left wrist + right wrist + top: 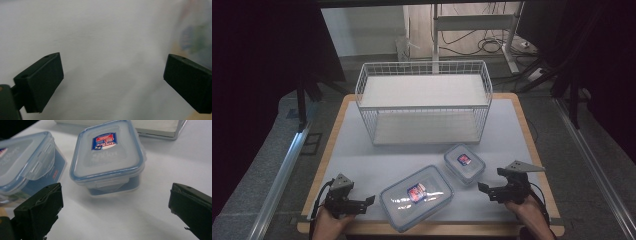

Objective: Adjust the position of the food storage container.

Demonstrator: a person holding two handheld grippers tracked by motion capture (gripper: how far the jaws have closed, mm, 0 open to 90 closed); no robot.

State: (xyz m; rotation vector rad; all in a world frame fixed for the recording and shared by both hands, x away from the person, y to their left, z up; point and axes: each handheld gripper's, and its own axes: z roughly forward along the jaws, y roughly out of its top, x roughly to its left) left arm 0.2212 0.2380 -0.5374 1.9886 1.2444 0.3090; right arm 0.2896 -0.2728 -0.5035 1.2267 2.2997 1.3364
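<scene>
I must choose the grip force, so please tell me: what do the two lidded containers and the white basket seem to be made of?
Small container and large container: apparently clear plastic, glossy, since the contents' shade shows through and the lids reflect light; the blue rim seal looks rubbery. Basket: probably white-coated metal wire, a thin open grid.

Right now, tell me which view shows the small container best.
The right gripper view: the small container sits close ahead, lid label and front clip clear. The high view shows it small, from above. In the left gripper view I can't make it out.
</scene>
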